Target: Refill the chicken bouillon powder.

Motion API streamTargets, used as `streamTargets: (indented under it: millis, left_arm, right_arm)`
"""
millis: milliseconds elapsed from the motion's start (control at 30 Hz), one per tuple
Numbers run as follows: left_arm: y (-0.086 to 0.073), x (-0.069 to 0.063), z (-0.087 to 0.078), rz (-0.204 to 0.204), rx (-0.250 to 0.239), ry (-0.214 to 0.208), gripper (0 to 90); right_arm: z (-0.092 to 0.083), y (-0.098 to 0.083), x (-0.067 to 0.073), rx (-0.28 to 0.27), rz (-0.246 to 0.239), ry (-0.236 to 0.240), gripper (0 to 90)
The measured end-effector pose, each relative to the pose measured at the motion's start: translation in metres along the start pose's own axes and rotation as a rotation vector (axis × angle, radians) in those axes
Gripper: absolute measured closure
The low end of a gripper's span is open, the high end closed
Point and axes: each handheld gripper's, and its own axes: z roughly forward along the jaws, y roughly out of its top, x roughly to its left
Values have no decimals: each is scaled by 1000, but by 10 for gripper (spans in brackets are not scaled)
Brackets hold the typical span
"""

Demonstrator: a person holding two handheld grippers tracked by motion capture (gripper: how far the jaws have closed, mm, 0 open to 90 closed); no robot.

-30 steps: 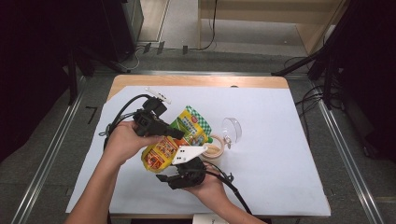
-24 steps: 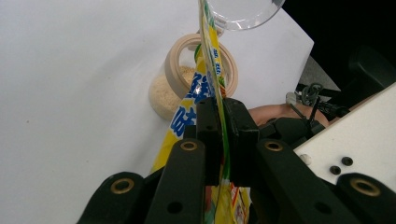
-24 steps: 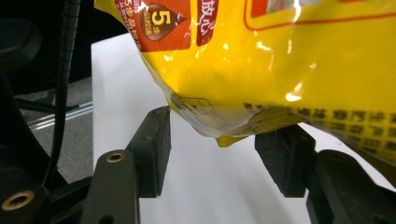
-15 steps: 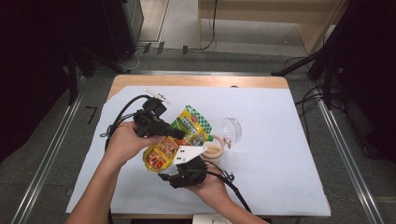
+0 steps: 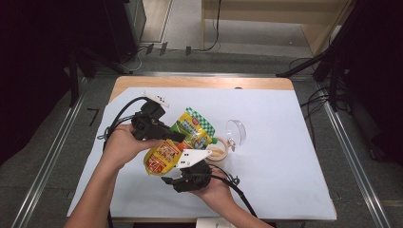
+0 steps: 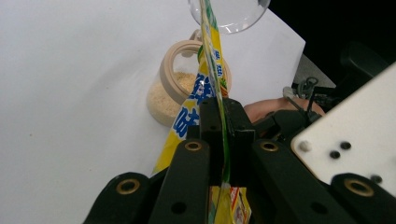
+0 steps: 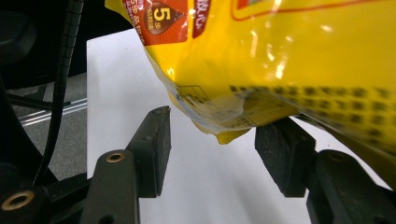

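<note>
The left gripper is clamping its jaws tight on the edge of a glossy yellow-and-green plastic food pouch, holding it above the white table sheet over an open round glass jar of pale grains. The right gripper is standing half open beneath the pouch's lower corner, with one pad touching it and the other apart.

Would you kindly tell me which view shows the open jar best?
The left gripper view: the jar appears near, its granules visible. In the high view it is small, partly hidden behind the pouch.
</note>
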Motion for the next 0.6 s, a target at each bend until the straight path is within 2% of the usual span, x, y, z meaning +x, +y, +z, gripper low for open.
streamTargets:
  millis: [133, 467, 600]
  left_arm:
    - [-3, 1, -3, 19, 2, 1, 888]
    - [-8, 5, -11, 37, -42, -40, 891]
    - [-9, 7, -14, 35, -48, -30, 891]
  right_arm:
    - [-2, 0, 0, -5, 3, -2, 465]
    - [-10, 0, 2, -17, 7, -7, 459]
    - [-13, -1, 3, -16, 9, -7, 459]
